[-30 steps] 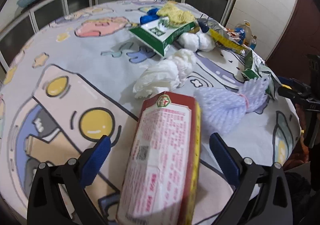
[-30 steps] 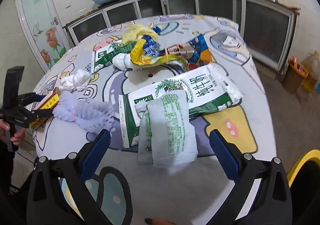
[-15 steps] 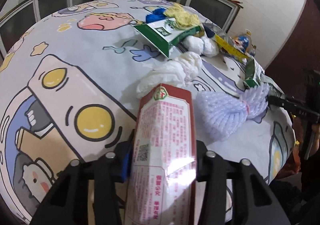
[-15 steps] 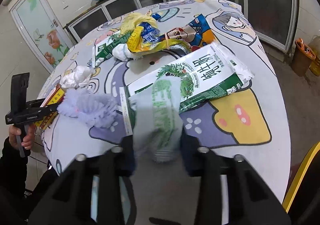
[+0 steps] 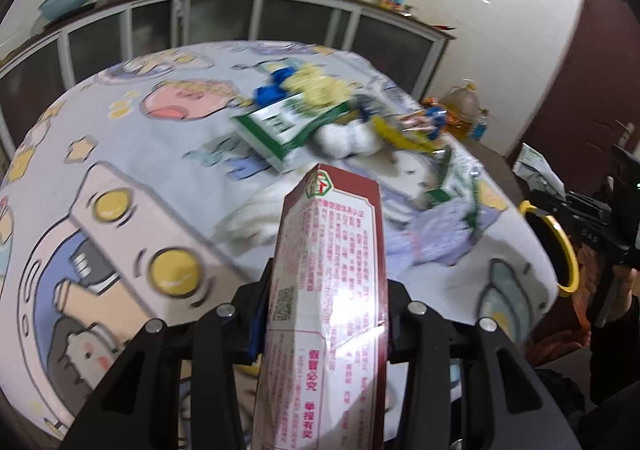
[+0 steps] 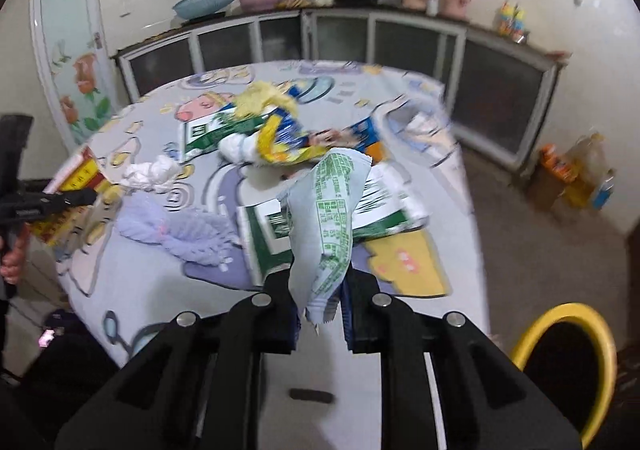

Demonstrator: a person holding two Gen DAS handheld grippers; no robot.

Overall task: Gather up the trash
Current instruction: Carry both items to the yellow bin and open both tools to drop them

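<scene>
Left gripper [image 5: 326, 324] is pinching the red-and-white carton [image 5: 328, 290], holding it clear of the table [image 5: 120, 154]. Right gripper [image 6: 320, 314] jaws are closing, pads squeezing the crumpled green-print wrapper [image 6: 330, 210] (lower end between them, lifted). Farther out, purple mesh [image 6: 180, 230], white tissue [image 6: 154, 172] and more wrappers [image 6: 260, 130] are lying mid-table.

The red carton [image 5: 328, 310] runs off the near edge of the left wrist view, hiding the pads clamping it. Far litter — a green-and-white packet [image 5: 288, 126], white wads [image 5: 348, 138] — smears with motion blur; the carton's print stays unreadable.
</scene>
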